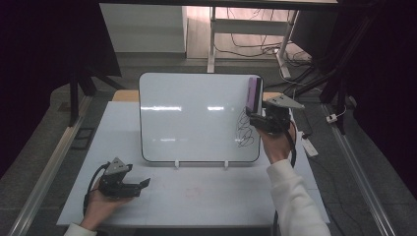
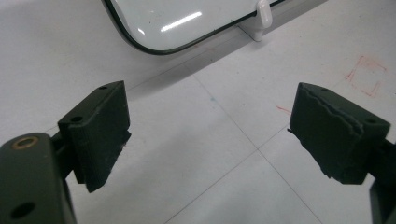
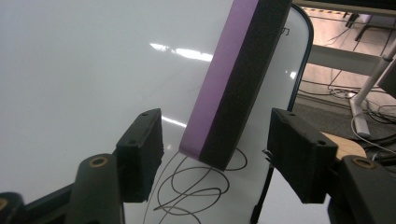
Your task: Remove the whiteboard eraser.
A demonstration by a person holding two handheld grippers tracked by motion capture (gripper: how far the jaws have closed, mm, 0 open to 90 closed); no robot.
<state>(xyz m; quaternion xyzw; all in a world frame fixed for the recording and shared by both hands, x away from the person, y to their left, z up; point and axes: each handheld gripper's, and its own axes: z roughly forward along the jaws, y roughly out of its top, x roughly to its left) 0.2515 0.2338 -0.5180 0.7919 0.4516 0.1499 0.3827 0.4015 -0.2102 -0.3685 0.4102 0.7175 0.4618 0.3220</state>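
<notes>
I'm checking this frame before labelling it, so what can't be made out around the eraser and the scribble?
- Eraser: top end cut off by the right gripper view's edge.
- Scribble: partly hidden behind the right gripper in the high view.
- Whether the eraser's far face touches the whiteboard: hidden by the eraser itself.

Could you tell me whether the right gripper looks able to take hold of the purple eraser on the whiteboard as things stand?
Probably yes: the right gripper sits at the eraser, jaws open on either side of its lower end, with nothing between them.
</notes>
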